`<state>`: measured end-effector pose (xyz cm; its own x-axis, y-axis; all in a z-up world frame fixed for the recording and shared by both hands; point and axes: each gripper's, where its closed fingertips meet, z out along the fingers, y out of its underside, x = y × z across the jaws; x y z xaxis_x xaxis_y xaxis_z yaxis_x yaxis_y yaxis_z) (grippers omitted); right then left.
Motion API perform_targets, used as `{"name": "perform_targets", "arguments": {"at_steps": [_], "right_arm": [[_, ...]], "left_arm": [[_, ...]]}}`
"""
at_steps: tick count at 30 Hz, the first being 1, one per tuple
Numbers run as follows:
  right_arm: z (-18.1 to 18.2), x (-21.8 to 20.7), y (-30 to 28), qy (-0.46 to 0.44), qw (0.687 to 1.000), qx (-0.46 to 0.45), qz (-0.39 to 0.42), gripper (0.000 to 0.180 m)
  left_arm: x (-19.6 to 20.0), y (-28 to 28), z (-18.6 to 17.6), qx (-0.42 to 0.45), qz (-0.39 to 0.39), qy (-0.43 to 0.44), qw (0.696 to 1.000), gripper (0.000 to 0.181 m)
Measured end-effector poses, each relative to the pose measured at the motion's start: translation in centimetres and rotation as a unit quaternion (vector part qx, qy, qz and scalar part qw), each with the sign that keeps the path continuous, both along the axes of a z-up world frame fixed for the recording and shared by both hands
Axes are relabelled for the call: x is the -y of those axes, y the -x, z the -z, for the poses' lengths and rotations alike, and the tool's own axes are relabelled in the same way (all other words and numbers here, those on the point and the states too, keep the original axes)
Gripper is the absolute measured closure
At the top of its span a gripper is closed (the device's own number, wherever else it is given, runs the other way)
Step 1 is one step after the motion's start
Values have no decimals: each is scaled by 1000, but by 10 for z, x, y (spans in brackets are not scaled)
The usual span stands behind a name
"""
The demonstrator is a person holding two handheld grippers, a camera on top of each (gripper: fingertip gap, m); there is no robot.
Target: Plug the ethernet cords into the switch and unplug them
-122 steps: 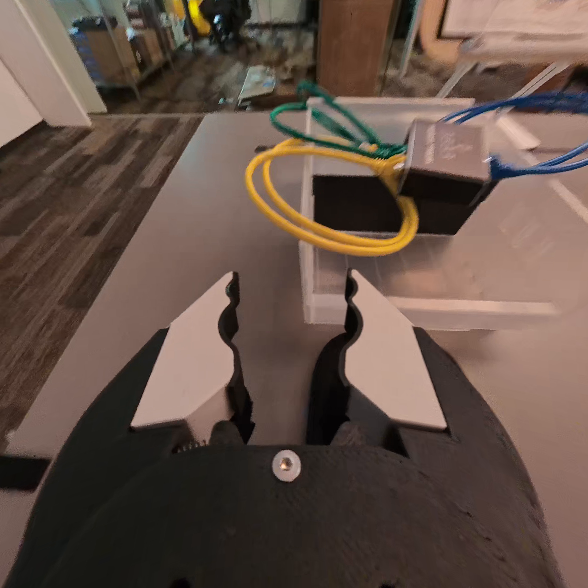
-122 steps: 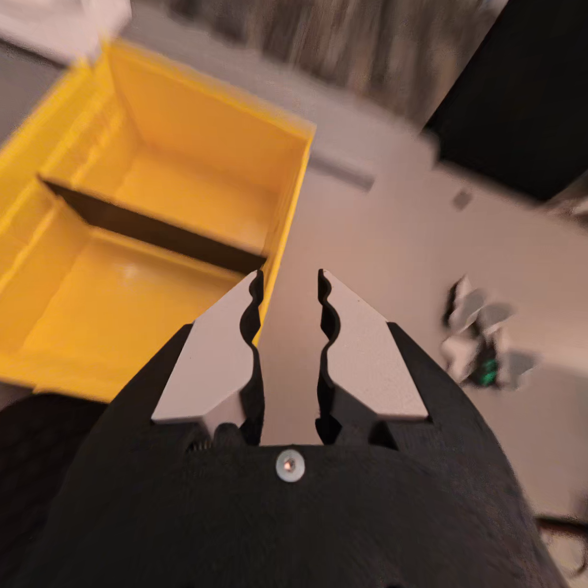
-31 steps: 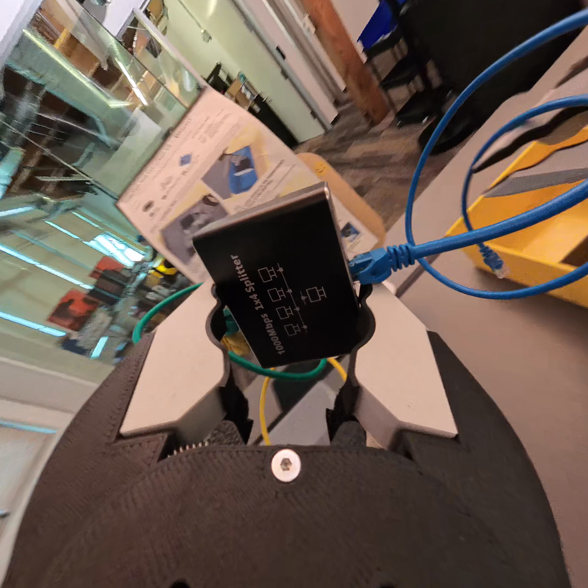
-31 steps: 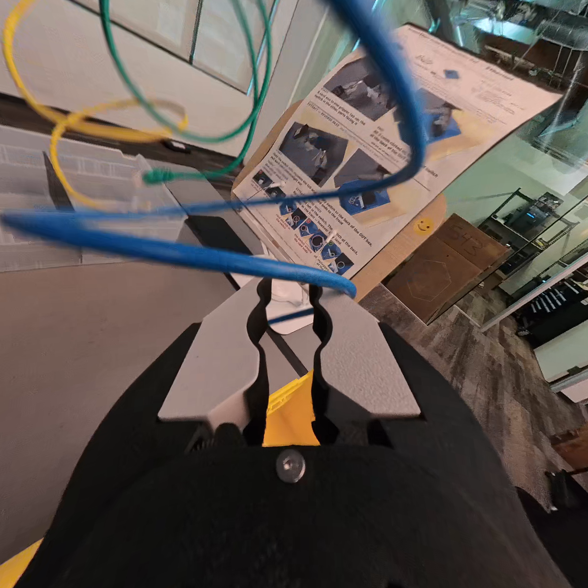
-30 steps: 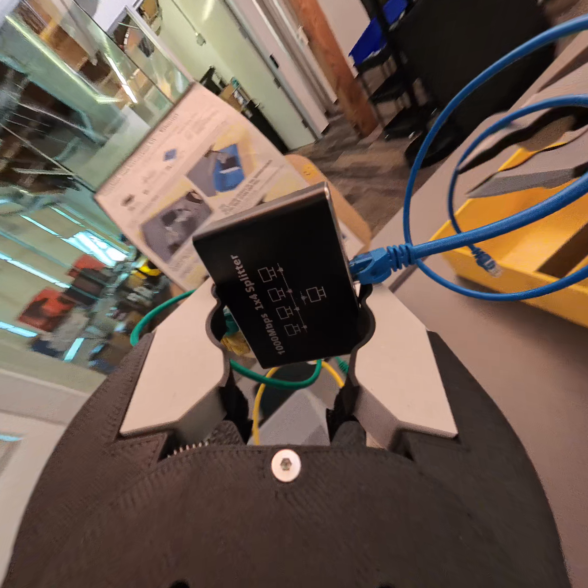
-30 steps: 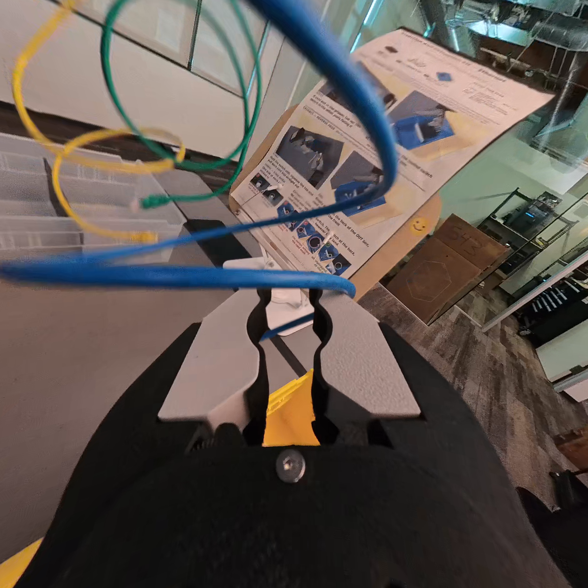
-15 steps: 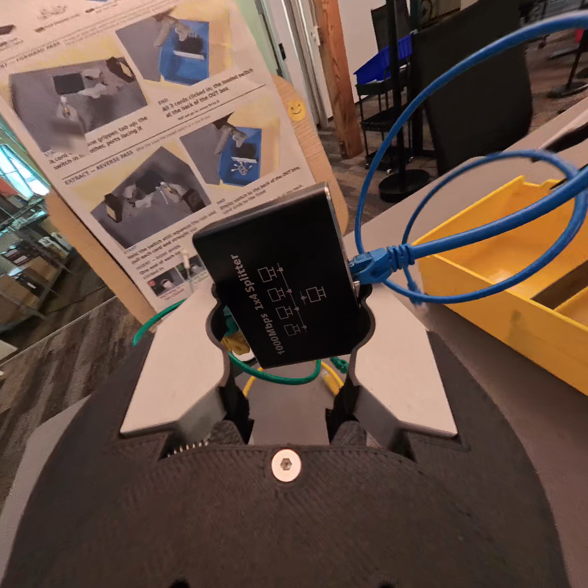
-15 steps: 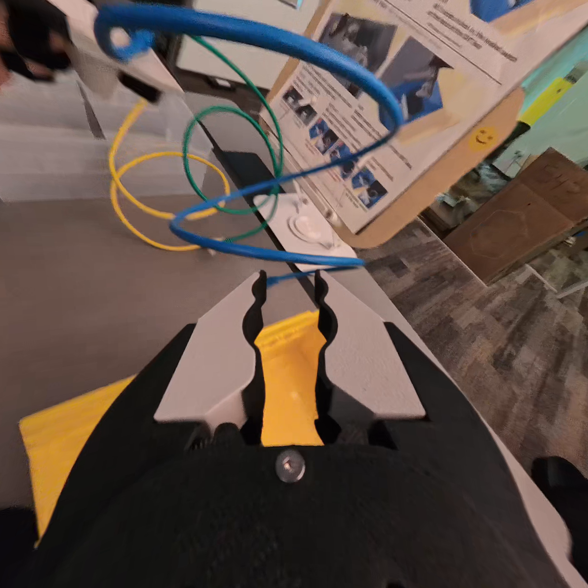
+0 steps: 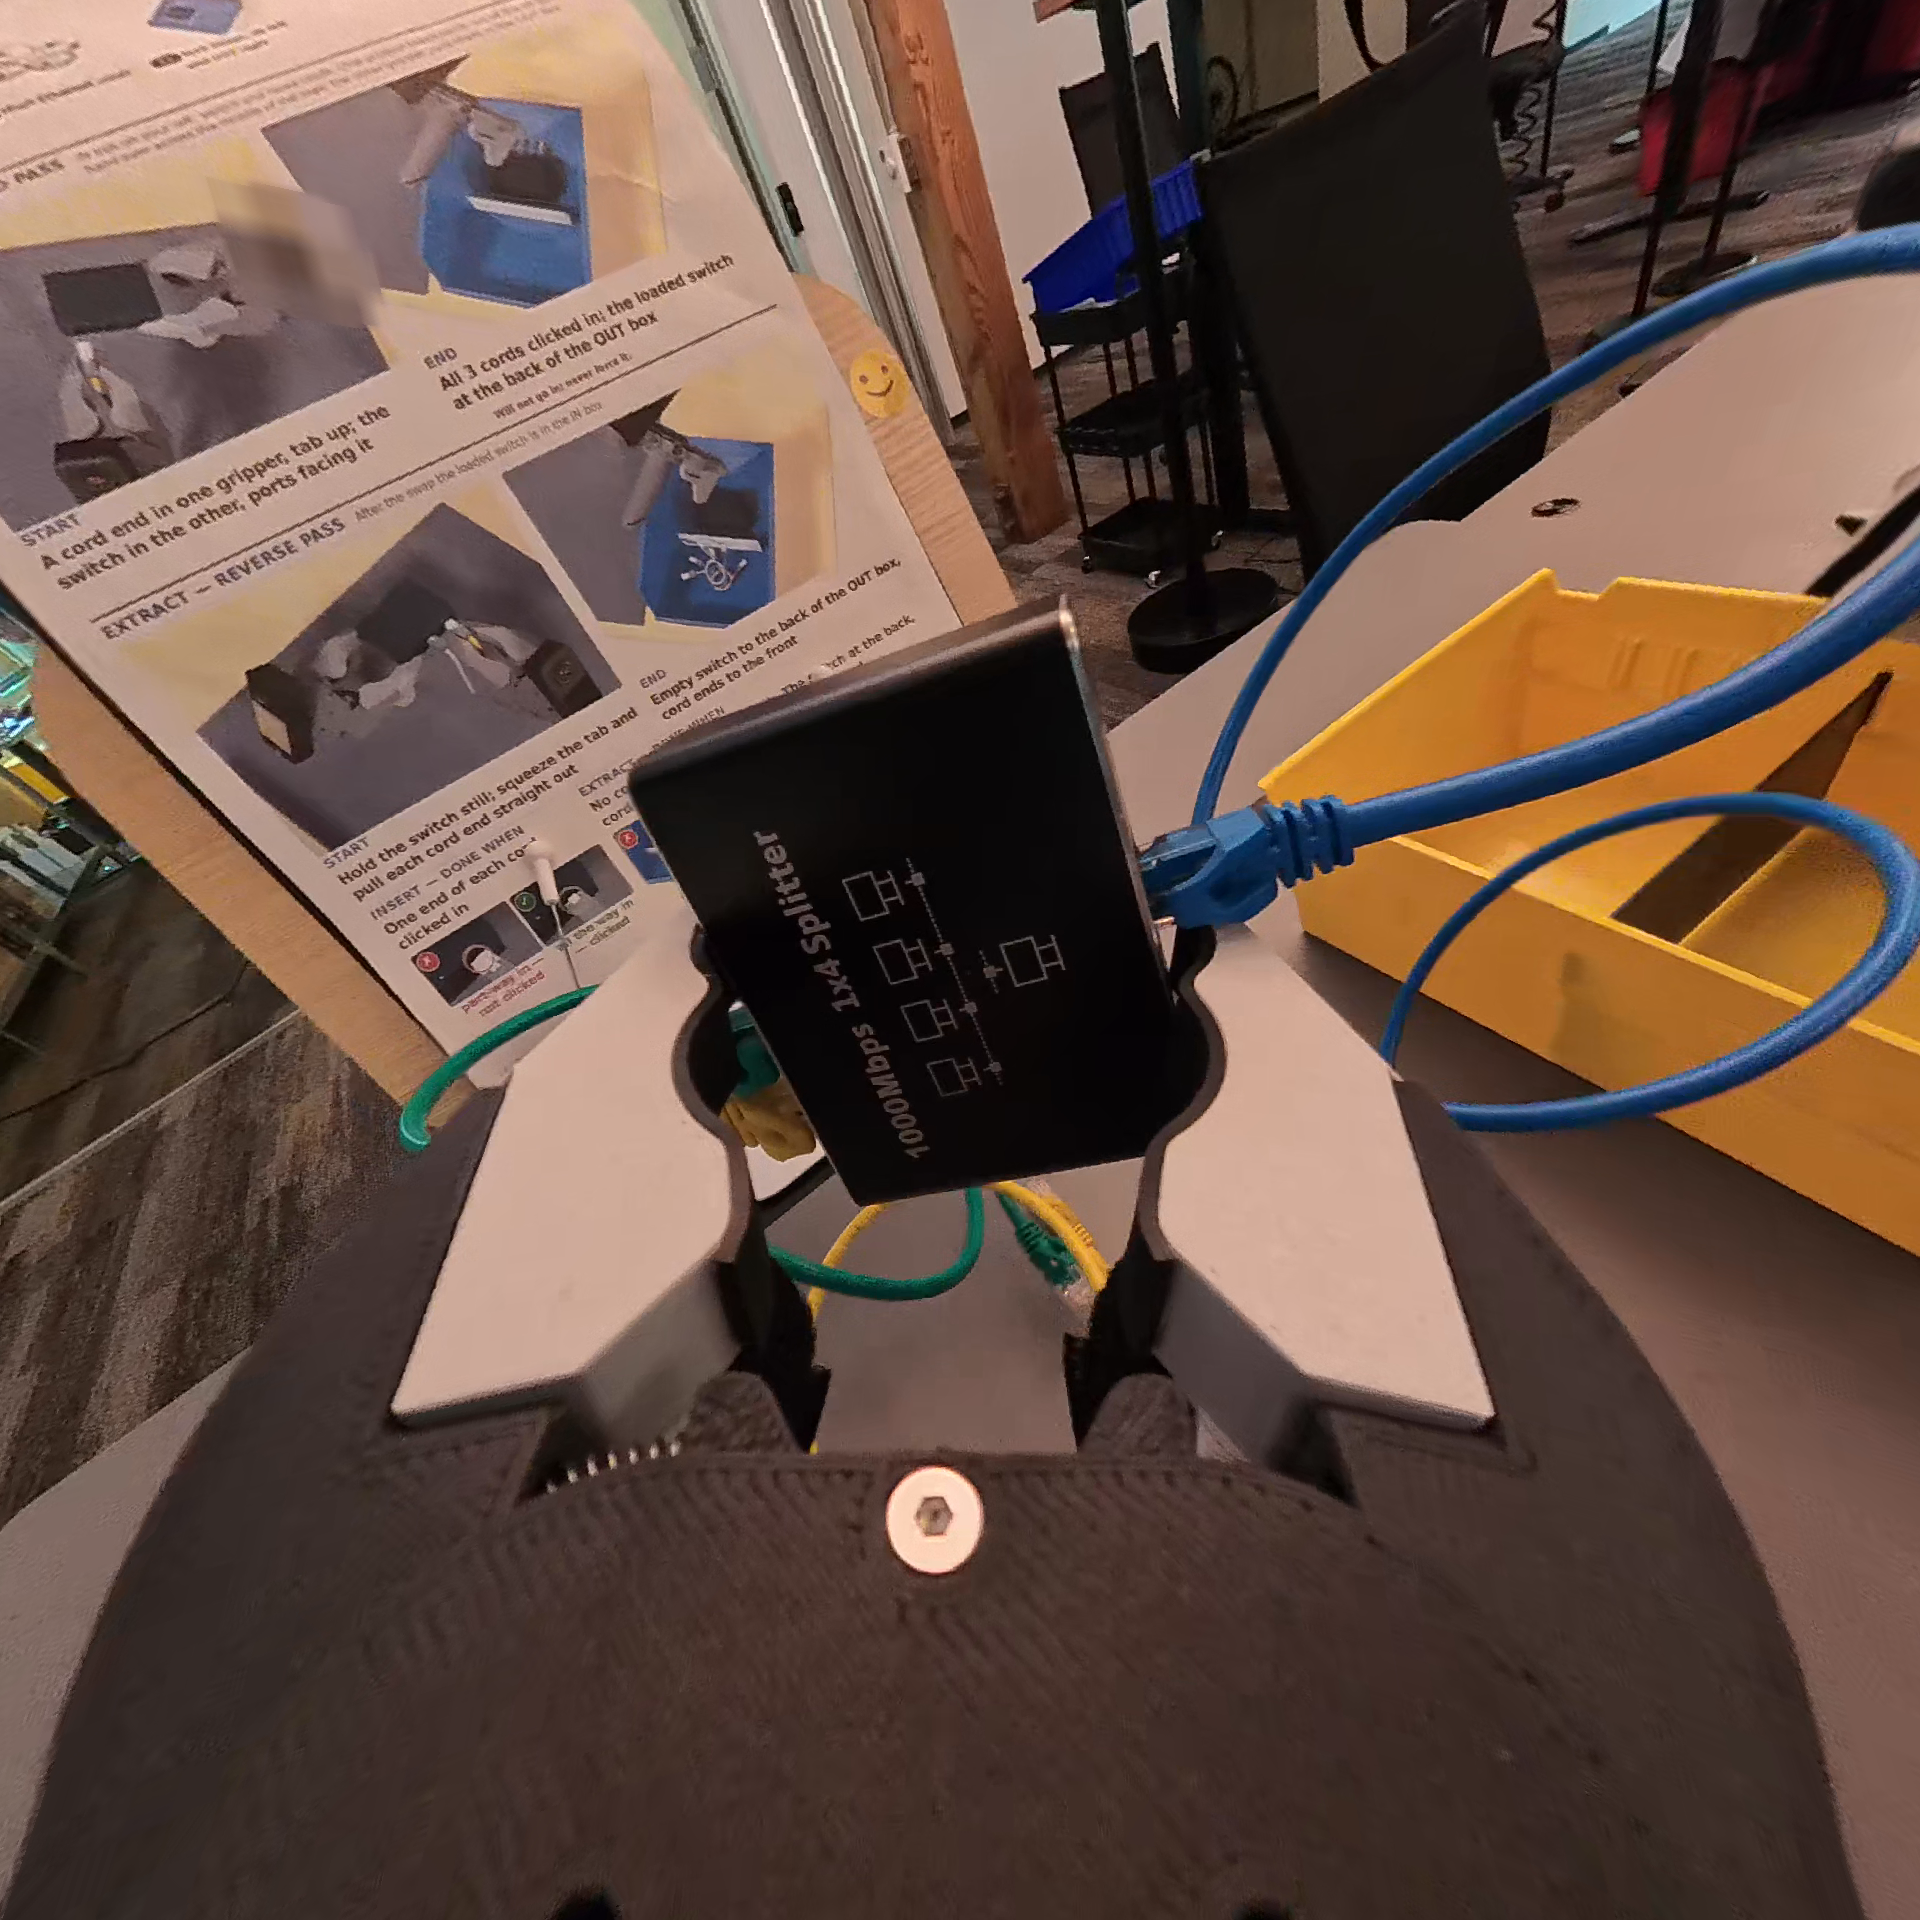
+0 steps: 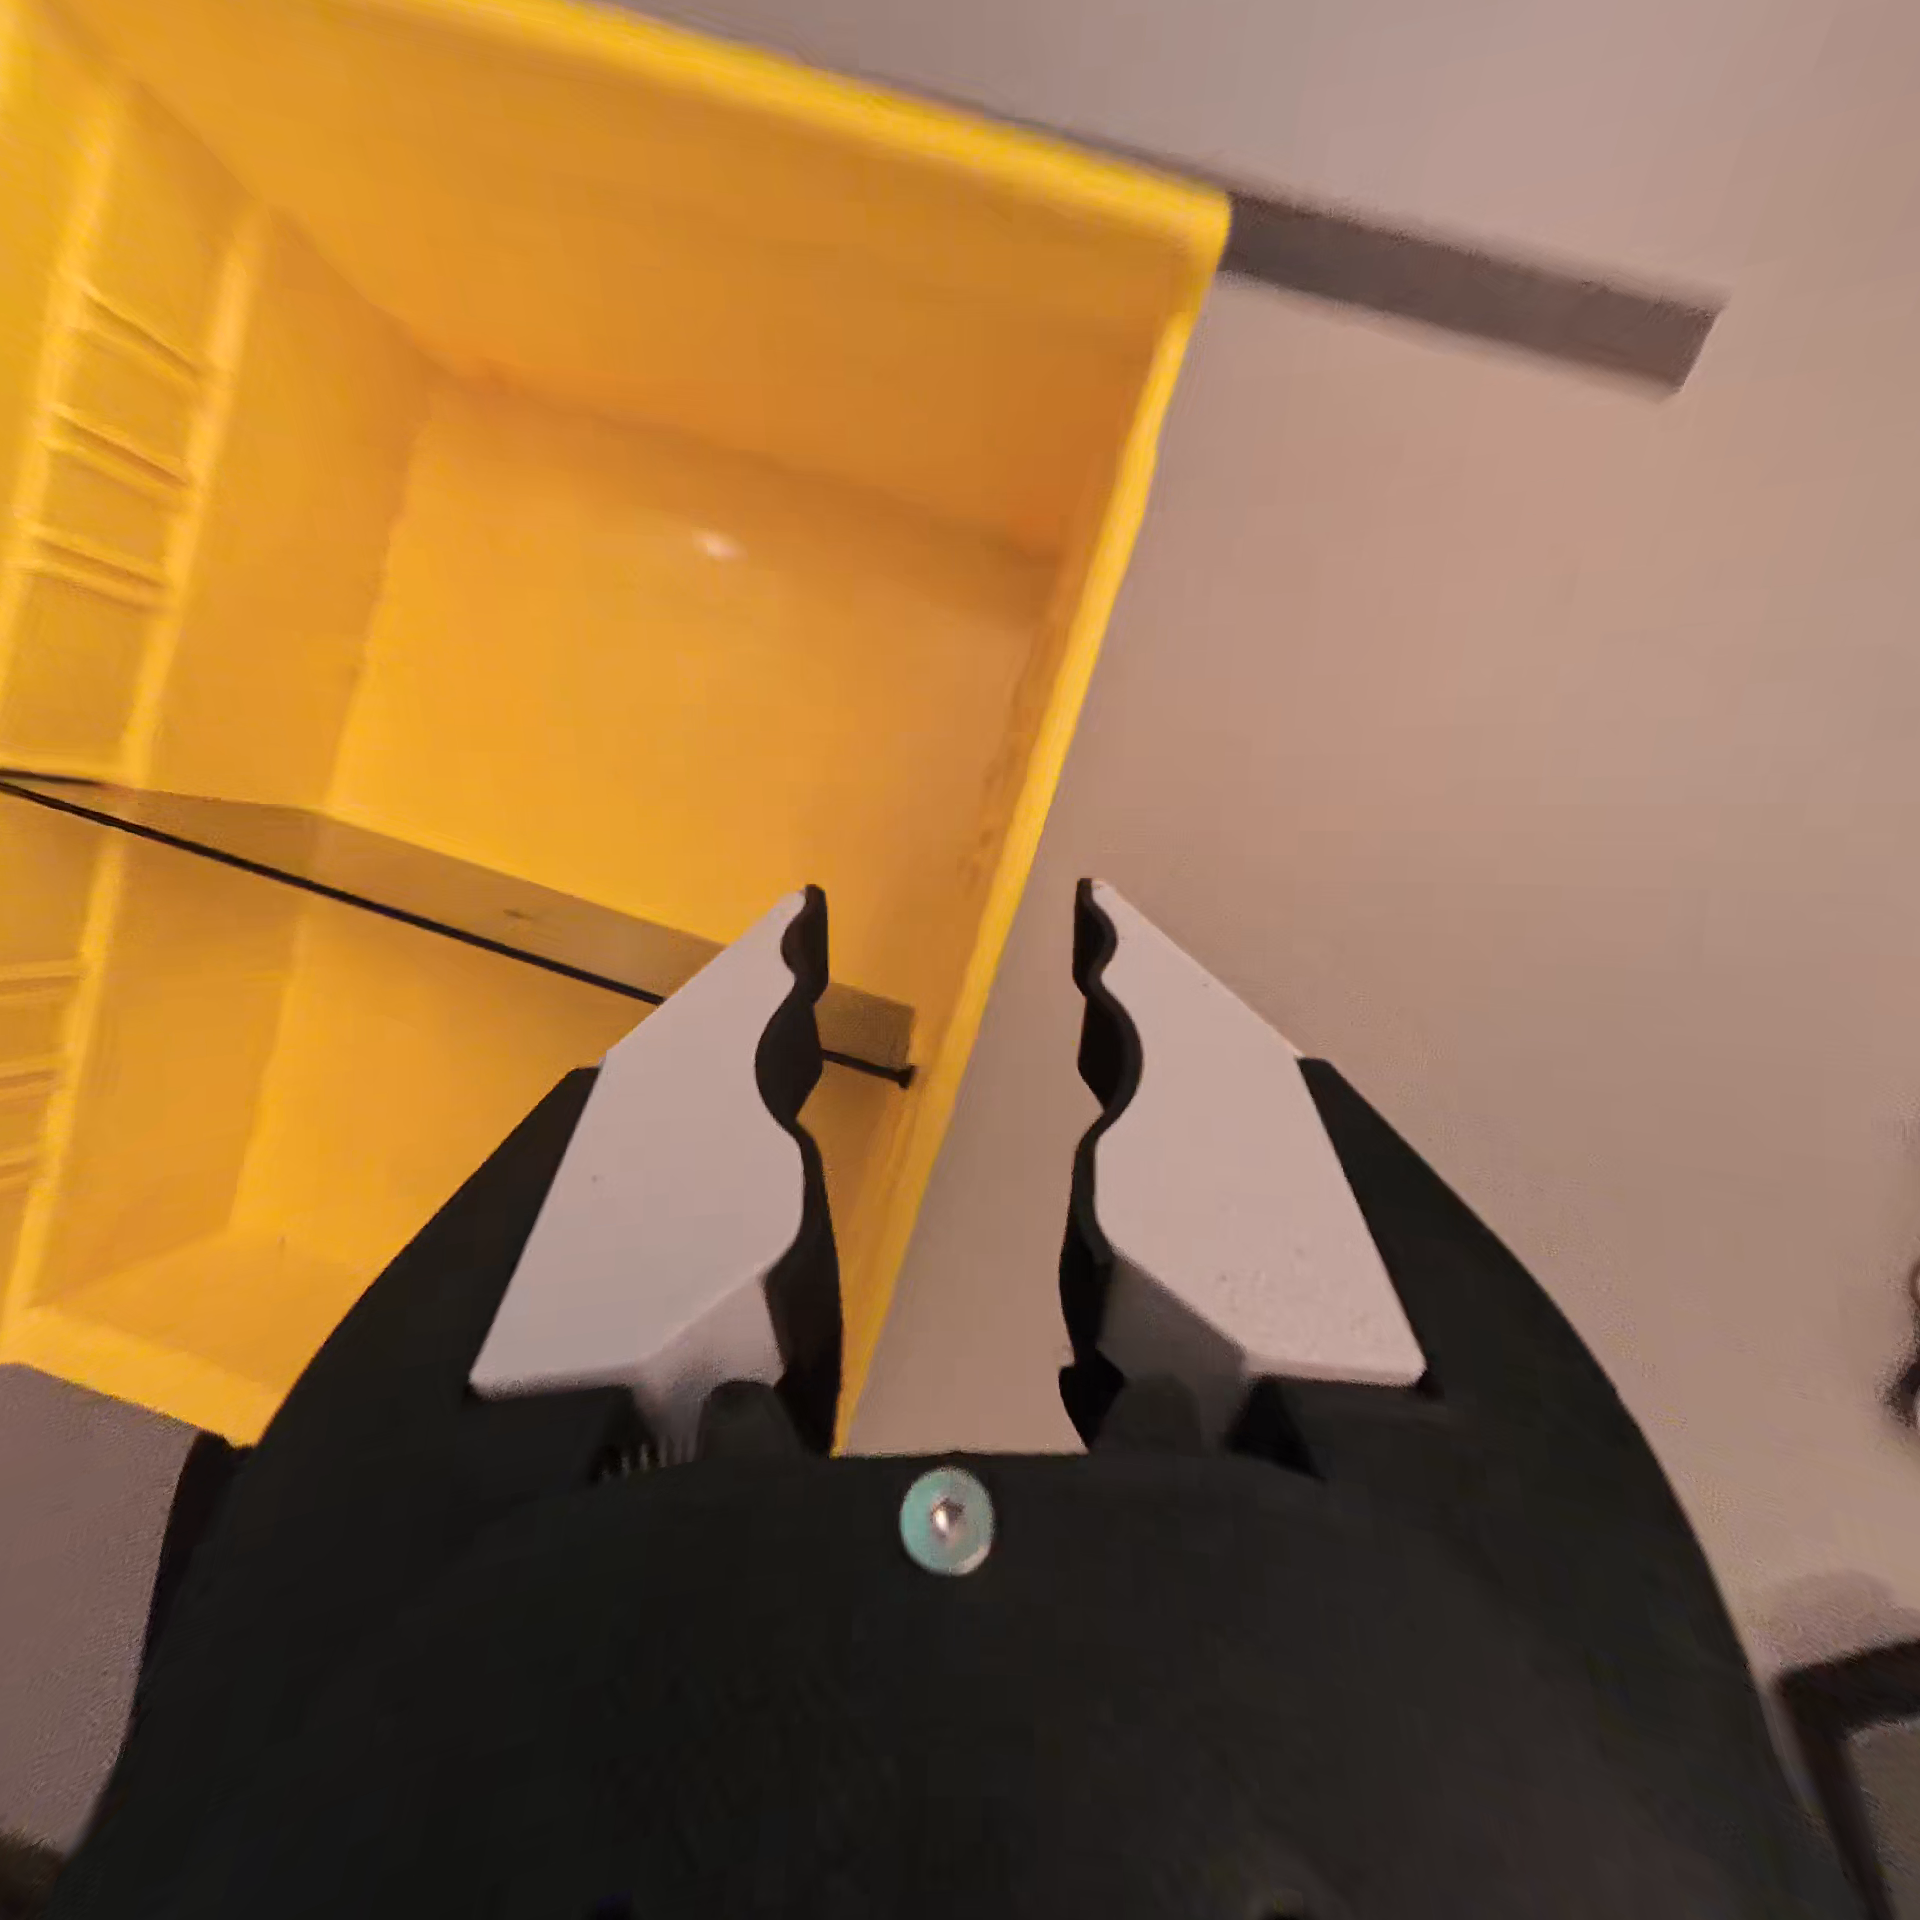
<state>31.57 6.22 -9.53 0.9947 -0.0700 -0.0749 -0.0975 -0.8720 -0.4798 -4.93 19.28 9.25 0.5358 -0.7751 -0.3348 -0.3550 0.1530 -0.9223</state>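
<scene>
My left gripper (image 9: 940,997) is shut on the black switch (image 9: 914,904) and holds it tilted above the grey table. A blue cord (image 9: 1558,769) is plugged into the switch's right side and loops away to the right. A green cord (image 9: 873,1283) and a yellow cord (image 9: 769,1127) are plugged into its left side and hang below it. My right gripper (image 10: 945,914) is open and empty. It points down at the right wall of a yellow bin (image 10: 1101,582). No cord shows in the right wrist view.
The yellow bin (image 9: 1558,935) has a dark divider (image 10: 436,883) and stands on the grey table (image 10: 1507,831), right of the switch. A printed instruction poster (image 9: 416,520) on a board stands behind the switch. A dark chair and shelves stand beyond the table's far edge.
My right gripper swung down from the blue cord and poster to the yellow bin, and its jaws opened wider. My left gripper keeps the switch and has turned slightly towards the poster.
</scene>
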Motion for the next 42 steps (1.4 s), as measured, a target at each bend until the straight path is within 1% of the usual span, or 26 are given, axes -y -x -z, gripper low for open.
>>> {"name": "perform_targets", "arguments": {"at_steps": [1,2,3,4,6,11,13,14,16,18,20,21,23,24,25,26,27,28,29,30,33,35,36,37,39,42], "right_arm": [[10,6,-4,26,1000,-2,7,136],[16,9,-4,42,999,-12,12,141],[18,8,1,39,998,-45,12,161],[16,6,0,30,997,-62,29,169],[13,3,-9,9,995,-77,58,175],[11,9,-25,-3,994,-73,86,175],[5,11,-31,-5,994,-59,95,156],[-3,13,-35,-11,994,-45,100,154],[-33,10,-42,-63,991,-7,117,154],[-84,0,-41,-158,980,47,112,155],[-150,-11,-18,-284,949,117,66,155],[-183,-15,7,-351,925,144,22,155],[-246,-12,73,-489,853,168,-65,154],[-269,-5,113,-549,815,146,-115,155],[-285,3,155,-589,784,99,-168,155],[-292,10,193,-603,766,37,-219,154],[-292,14,225,-595,760,-26,-262,149],[-285,15,253,-568,763,-80,-298,139],[-271,12,273,-528,776,-116,-324,133],[-255,4,285,-490,795,-129,-334,133],[-215,-31,286,-420,849,-138,-290,131],[-185,-48,289,-349,876,-204,-264,113],[-171,-52,295,-309,880,-251,-259,106],[-159,-55,302,-271,877,-299,-259,103],[-137,-57,314,-204,866,-370,-267,106],[-104,-55,324,-115,861,-405,-286,128]], "left_arm": [[0,2,-1,2,0,1,1000,98],[-1,4,-2,6,2,4,1000,98],[-1,7,-3,12,4,6,1000,98],[-1,9,-5,18,6,8,1000,98],[0,13,-8,28,12,10,999,98],[3,14,-12,31,20,3,999,98],[5,12,-13,32,24,2,999,98],[6,10,-14,32,25,0,999,98],[9,8,-15,31,25,-3,999,98],[12,6,-17,25,27,-7,999,98],[16,4,-18,19,27,-8,999,98],[18,3,-18,15,28,-5,999,97],[23,-1,-16,0,35,-5,999,98],[27,-4,-13,-14,42,-9,999,98],[32,-9,-9,-36,52,-17,998,98],[36,-14,-2,-65,60,-25,996,98],[39,-19,5,-94,60,-34,993,98],[41,-24,12,-121,56,-42,990,98],[43,-29,19,-145,55,-51,987,98],[45,-36,27,-168,59,-57,982,97],[52,-50,51,-231,83,-70,967,98],[52,-54,66,-270,86,-76,956,98],[51,-56,73,-287,87,-79,951,98],[52,-57,79,-302,91,-82,945,98],[53,-61,88,-325,100,-89,936,98],[57,-66,96,-340,113,-95,929,97]]}}
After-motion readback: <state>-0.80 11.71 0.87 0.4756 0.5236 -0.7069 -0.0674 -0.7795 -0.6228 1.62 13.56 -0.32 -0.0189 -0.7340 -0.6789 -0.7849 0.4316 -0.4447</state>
